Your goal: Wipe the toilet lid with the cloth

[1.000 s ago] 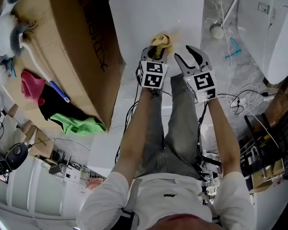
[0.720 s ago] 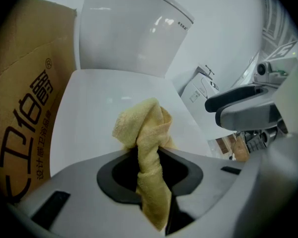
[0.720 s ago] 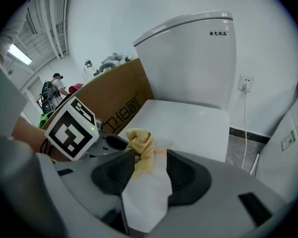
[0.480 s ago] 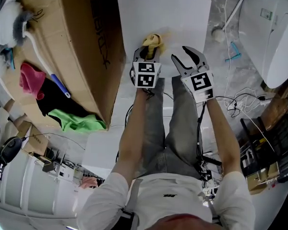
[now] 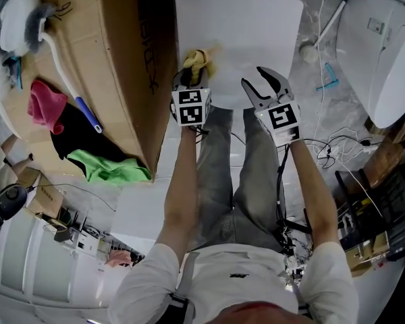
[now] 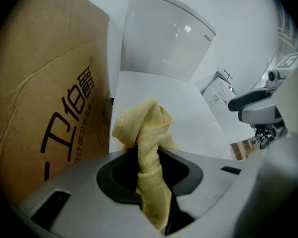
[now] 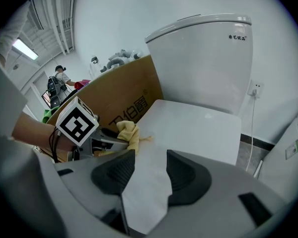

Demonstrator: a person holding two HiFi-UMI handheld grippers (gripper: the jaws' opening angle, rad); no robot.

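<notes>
From the head view, the left claw (image 5: pixel 191 75) pinches a crumpled yellow terry cloth (image 5: pixel 195 61) pressed to the left edge of the closed white toilet lid (image 5: pixel 256 25). The bare lid stretches away to that claw's right. The right claw (image 5: pixel 261 84) hangs spread over the lid's near edge, holding nothing. A tall brown cardboard box (image 5: pixel 121 66) crowds the lid's left side and would likely block leftward strokes. In the left gripper view, the cloth (image 6: pixel 145 133) runs lengthwise between the jaws, bunched end forward. In the right gripper view, only lid (image 7: pixel 188 128) shows between the parted jaws.
</notes>
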